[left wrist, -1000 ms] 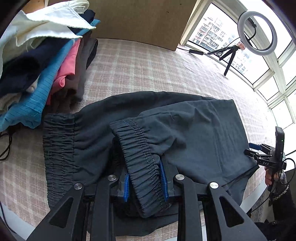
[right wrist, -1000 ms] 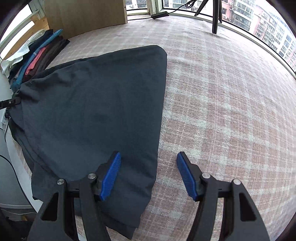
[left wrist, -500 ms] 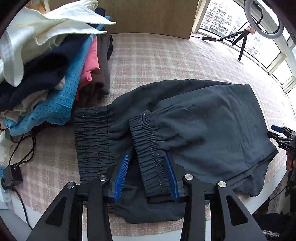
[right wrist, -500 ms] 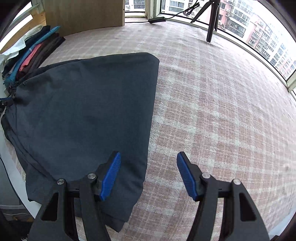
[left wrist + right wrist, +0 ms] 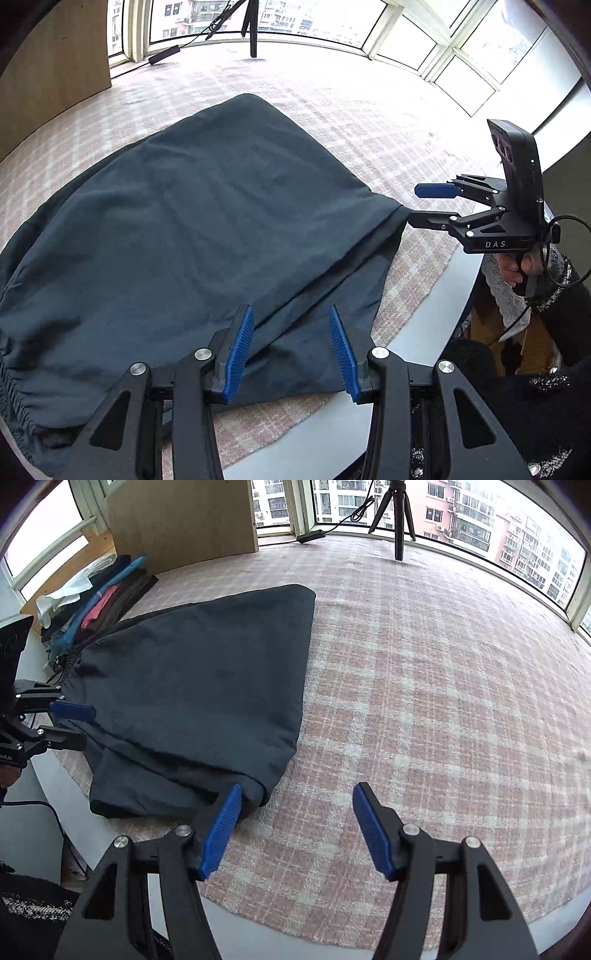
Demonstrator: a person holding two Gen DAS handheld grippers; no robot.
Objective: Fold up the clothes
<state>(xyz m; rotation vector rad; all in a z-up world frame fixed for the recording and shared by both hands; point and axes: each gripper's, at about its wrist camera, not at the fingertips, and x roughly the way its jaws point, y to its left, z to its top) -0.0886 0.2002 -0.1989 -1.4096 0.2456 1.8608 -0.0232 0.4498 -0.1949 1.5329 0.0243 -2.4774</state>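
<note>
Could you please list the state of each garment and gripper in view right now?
dark trousers: folded over, lying flat on the plaid cloth, near edge hanging slightly off the table.
pile of clothes: stacked loosely at the far corner, apart from the trousers.
left gripper: open, nothing pinched, above the trousers' near edge.
right gripper: open, empty, at the trousers' corner.

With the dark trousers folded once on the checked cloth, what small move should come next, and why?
Probably lower the right hand-held gripper onto the trousers' near corner and close. Both hand-held grippers hold nothing: the right's jaws stand open beside that corner, and the left hand-held gripper hangs open over the near edge. The trousers lie flat but wide, so another fold seems due.
</note>
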